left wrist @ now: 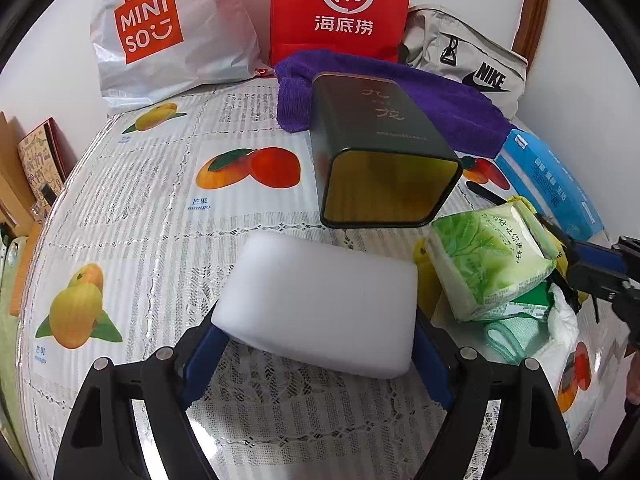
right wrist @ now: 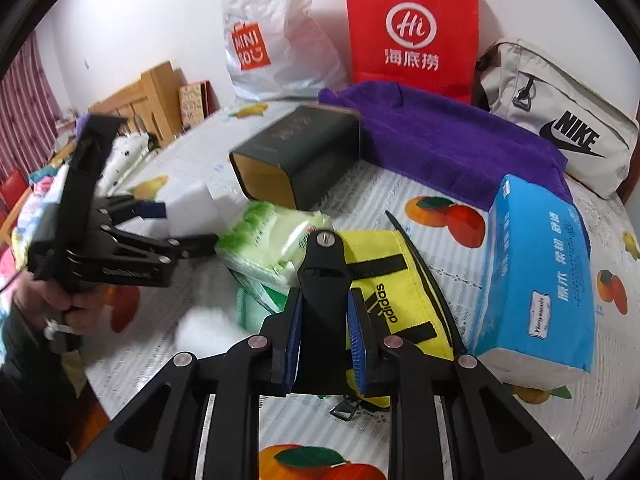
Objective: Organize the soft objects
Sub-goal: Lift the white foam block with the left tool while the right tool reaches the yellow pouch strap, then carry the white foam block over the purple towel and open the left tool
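A white sponge block [left wrist: 320, 300] lies low over the fruit-print table [left wrist: 140, 220]. My left gripper [left wrist: 318, 322] is shut on it, one blue pad pressed against each side. To the right a green tissue pack [left wrist: 488, 264] rests tilted on a yellow adidas bag [right wrist: 384, 280] and a mint cloth [left wrist: 504, 336]. My right gripper [right wrist: 326, 300] stands over that bag, nearly closed. Its pads press a black strap piece [right wrist: 324, 264] that seems to belong to the bag. A purple towel [left wrist: 440, 100] lies at the back.
A dark tin [left wrist: 380, 140] lies on its side, open mouth towards me, just beyond the sponge. A blue tissue pack [right wrist: 536, 276] stands at the right. A Miniso bag [left wrist: 160, 32], a red paper bag [left wrist: 340, 8] and a grey Nike bag [right wrist: 560, 124] line the wall.
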